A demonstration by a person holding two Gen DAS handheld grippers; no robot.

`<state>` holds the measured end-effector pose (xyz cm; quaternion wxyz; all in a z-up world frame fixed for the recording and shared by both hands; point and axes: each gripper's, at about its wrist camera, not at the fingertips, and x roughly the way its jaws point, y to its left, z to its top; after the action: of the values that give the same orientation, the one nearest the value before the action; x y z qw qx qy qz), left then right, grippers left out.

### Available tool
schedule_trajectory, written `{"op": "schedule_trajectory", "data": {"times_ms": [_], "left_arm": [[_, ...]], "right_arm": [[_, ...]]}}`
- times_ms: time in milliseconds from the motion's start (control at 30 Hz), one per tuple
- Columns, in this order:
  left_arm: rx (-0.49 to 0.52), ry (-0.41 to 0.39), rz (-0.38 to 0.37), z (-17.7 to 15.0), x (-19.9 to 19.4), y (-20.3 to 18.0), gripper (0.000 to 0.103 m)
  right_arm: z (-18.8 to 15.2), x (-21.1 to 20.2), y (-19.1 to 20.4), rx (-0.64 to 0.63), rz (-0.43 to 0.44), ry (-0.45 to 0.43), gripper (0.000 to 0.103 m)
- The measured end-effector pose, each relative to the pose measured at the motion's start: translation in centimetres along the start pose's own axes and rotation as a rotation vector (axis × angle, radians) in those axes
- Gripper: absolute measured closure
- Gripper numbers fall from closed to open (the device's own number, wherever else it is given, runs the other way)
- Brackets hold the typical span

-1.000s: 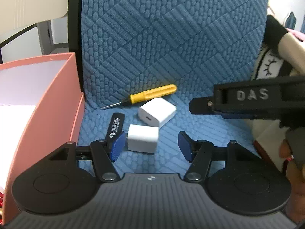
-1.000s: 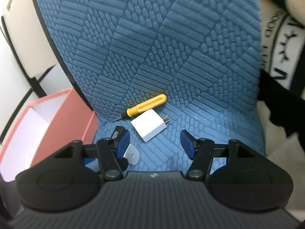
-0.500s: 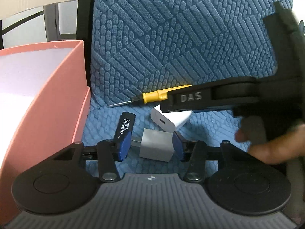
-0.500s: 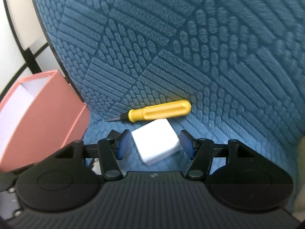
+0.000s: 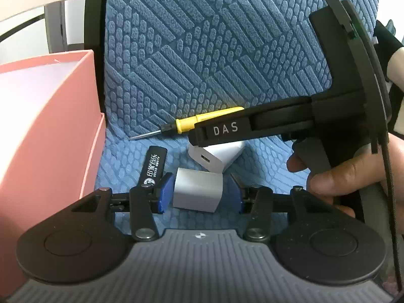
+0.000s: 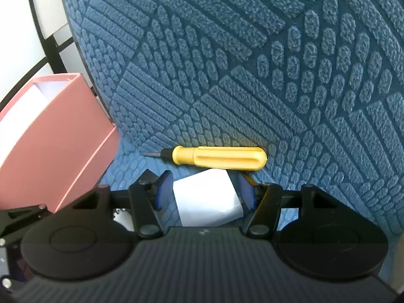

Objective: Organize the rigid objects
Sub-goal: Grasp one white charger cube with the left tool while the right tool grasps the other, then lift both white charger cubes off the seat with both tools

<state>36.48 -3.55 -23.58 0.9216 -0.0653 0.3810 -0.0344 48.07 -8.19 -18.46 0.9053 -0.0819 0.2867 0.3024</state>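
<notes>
**Q:** Gripper positions are being asked about first: how is each one being held?

**A:** Left gripper (image 5: 200, 192) is being closed around a grey-white charger cube (image 5: 198, 192); both blue pads are seen at its sides, though full contact cannot be told. Right gripper (image 6: 204, 194) is being held around a second white charger (image 6: 207, 198), its pads just beside the block with narrow gaps showing, so it is not yet clamped.

**Q:** Where are the objects being kept, and which way are they pointing?

**A:** All are lying on a blue textured cushion (image 5: 207, 58). A yellow screwdriver (image 6: 218, 157) is being seen with its long axis running left to right, its metal tip pointing left toward a pink box (image 5: 50, 131). A black flash drive (image 5: 154, 165) is lying with its long axis running away from the camera, just beside the left pad. The second charger's port is facing the left wrist camera.

**Q:** Is any writing being shown?

**A:** "DAS" is being read on the right gripper's black finger (image 5: 226, 130). White Chinese characters are printed along the flash drive, too small to be read.
</notes>
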Motion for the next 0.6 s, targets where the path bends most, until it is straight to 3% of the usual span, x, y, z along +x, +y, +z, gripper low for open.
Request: {"op": "schedule_trajectory", "data": {"times_ms": [200,600], "left_arm": [[0.017,0.005,0.002,-0.3,0.1,-0.1,0.050],[-0.005,0.006,-0.010,-0.5,0.5,0.4,0.055]], "right_arm": [[-0.2,0.9,1.0,-0.049,-0.069,0.095,0.043],[-0.1,-1.0,-0.4,0.039,-0.119,0.106,0.043]]}}
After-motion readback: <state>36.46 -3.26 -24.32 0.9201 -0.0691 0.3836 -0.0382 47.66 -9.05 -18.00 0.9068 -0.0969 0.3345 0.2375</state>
